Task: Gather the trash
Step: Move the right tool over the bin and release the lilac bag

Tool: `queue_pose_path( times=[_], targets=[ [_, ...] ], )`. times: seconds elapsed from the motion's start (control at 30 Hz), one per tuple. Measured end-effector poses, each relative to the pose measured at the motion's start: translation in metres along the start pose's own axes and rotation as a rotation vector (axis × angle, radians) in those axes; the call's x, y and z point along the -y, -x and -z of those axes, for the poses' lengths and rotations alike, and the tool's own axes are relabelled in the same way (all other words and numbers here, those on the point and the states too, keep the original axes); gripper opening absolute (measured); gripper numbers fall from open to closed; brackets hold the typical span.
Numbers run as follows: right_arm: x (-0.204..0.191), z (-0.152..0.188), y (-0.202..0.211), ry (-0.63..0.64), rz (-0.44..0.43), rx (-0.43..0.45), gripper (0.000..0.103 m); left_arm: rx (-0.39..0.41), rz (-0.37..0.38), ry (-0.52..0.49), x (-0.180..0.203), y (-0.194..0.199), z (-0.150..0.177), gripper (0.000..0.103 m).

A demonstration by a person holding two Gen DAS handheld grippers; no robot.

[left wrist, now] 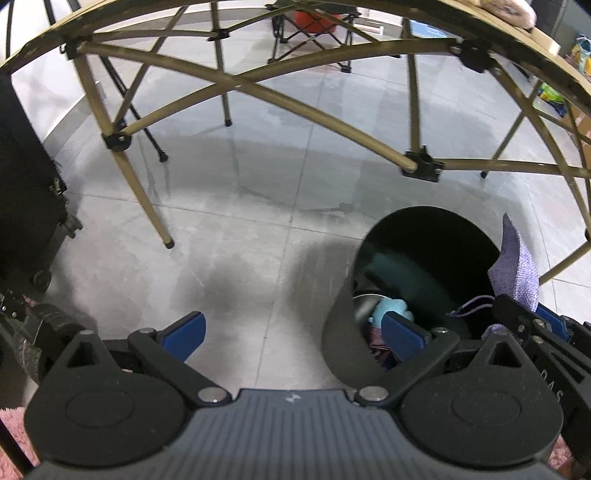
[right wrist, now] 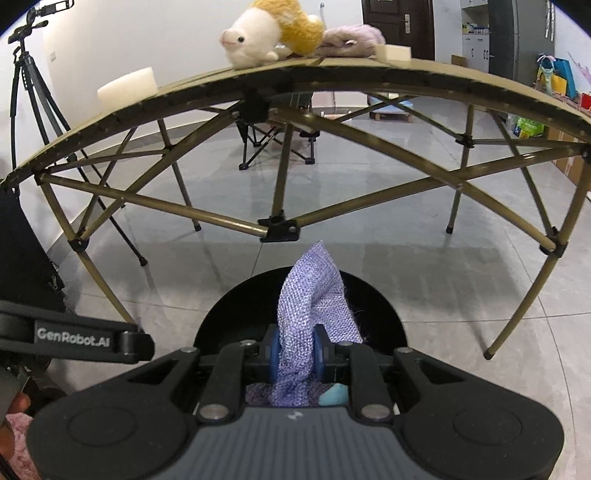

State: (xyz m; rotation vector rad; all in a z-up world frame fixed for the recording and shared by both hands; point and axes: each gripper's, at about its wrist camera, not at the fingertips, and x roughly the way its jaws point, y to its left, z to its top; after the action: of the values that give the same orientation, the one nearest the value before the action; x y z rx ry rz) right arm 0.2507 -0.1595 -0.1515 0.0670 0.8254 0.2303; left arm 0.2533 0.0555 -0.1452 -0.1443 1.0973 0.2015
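Observation:
A black trash bin (left wrist: pixel 347 354) stands on the tiled floor in front of the folding table; it also shows in the right wrist view (right wrist: pixel 229 306). Inside lie a light blue item (left wrist: pixel 391 310) and other trash. My right gripper (right wrist: pixel 297 350) is shut on a purple woven cloth (right wrist: pixel 314 306) and holds it over the bin's mouth; the cloth also shows in the left wrist view (left wrist: pixel 517 273). My left gripper (left wrist: pixel 295 332) is open and empty, just left of the bin, its right finger over the rim.
A folding table (right wrist: pixel 406 74) with a tan frame stands ahead, with a plush toy (right wrist: pixel 266 33), a pink cloth (right wrist: pixel 351 40) and white foam blocks (right wrist: pixel 127 88) on it. A tripod (right wrist: pixel 33 92) and a black case (left wrist: pixel 22 192) stand left. A camp chair (left wrist: pixel 314 33) is behind.

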Motion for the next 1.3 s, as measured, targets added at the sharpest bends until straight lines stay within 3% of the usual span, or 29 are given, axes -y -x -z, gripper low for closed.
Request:
queue_pose_path(
  times=[0.43, 0.8, 1.03, 1.1, 1.2, 1.23, 1.27, 1.3],
  targets=[
    [-0.019, -0.011, -0.040, -0.014, -0.011, -0.145, 0.018, -0.024, -0.030, 0.038, -0.029, -0.008, 0.004, 0.103],
    [-0.021, -0.019, -0.074, -0.003, 0.037, -0.248, 0.018, -0.047, -0.040, 0.041, -0.034, -0.015, 0.005, 0.103],
    [-0.023, -0.018, -0.080, 0.010, 0.026, -0.265, 0.020, -0.060, -0.039, 0.032, -0.034, -0.019, 0.005, 0.103],
    [-0.023, -0.018, -0.080, 0.012, 0.030, -0.264, 0.028, -0.061, -0.040, 0.031, -0.034, -0.019, 0.006, 0.103],
    [-0.022, -0.020, -0.080, 0.020, 0.066, -0.260, 0.070, -0.063, -0.042, 0.031, -0.034, -0.020, 0.007, 0.103],
    [-0.022, -0.020, -0.079, 0.023, 0.080, -0.259, 0.090, -0.063, -0.042, 0.032, -0.034, -0.020, 0.007, 0.103],
    [-0.021, -0.019, -0.080, 0.026, 0.091, -0.258, 0.099, -0.063, -0.043, 0.032, -0.034, -0.020, 0.007, 0.103],
    [-0.020, -0.019, -0.080, 0.026, 0.099, -0.259, 0.100, -0.063, -0.044, 0.032, -0.034, -0.020, 0.007, 0.103]
  ],
)
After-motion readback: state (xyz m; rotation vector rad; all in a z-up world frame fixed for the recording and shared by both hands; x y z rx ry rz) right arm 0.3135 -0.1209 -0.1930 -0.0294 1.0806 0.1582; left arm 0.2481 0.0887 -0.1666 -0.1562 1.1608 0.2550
